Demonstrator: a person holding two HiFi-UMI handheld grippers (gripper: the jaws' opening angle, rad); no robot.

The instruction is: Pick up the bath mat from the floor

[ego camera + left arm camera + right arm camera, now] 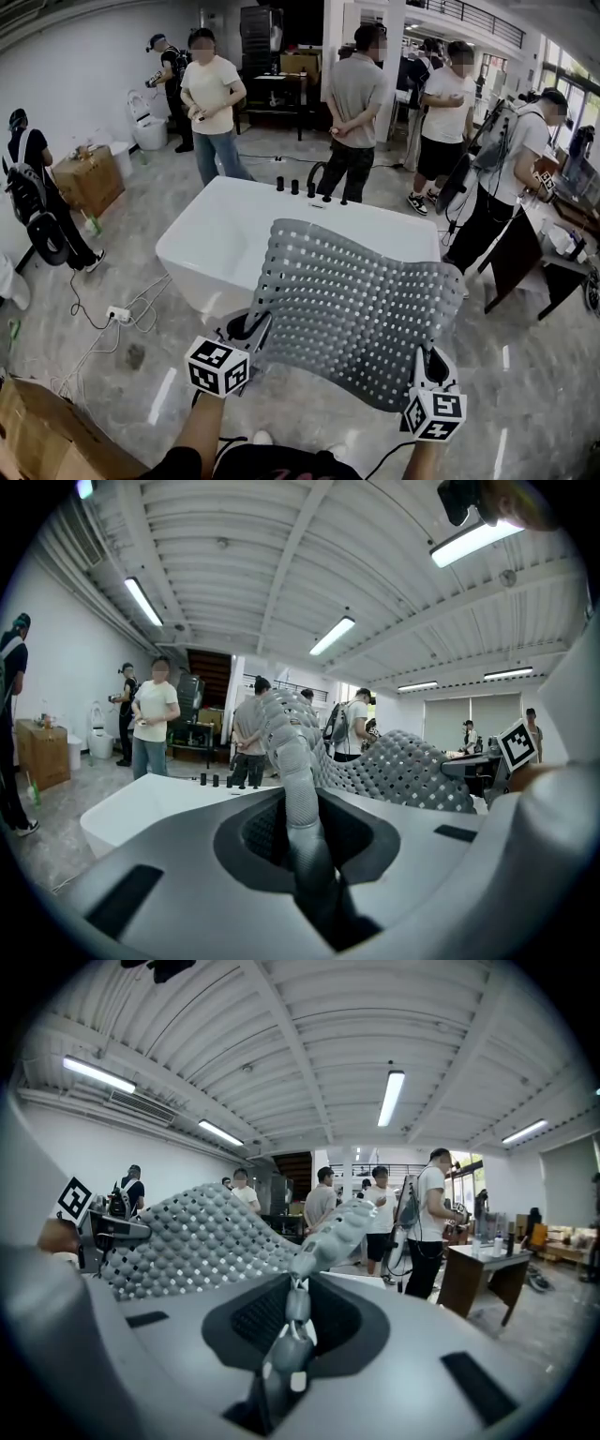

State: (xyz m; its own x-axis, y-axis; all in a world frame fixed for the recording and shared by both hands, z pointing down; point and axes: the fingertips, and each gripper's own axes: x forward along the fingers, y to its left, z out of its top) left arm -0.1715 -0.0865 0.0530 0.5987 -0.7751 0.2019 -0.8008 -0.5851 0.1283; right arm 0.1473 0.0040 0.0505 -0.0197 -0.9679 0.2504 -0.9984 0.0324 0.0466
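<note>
The bath mat (361, 319) is mid-grey, dotted all over with a regular grid of small pale holes. The bathtub (202, 253) is plain white and the floor (534, 394) a glossy, mottled grey. The cubes on the left gripper (251, 324) and right gripper (429, 362) are white with black square marker patterns.

Tub (202, 253) dead ahead, near rim under the mat (356, 309). Mat spans btwn L gripper (246, 330) & R gripper (429, 367), both clamped on its near corners, so no way straight fwd. Left side: floor (159, 366) open, but w/ cable (77, 305) & power strip (119, 313); box (42, 436) at near-left corner. Right side: bare floor strip up to table (525, 262) & a person (511, 178). Beyond tub, ppl (354, 103) stand close.
</note>
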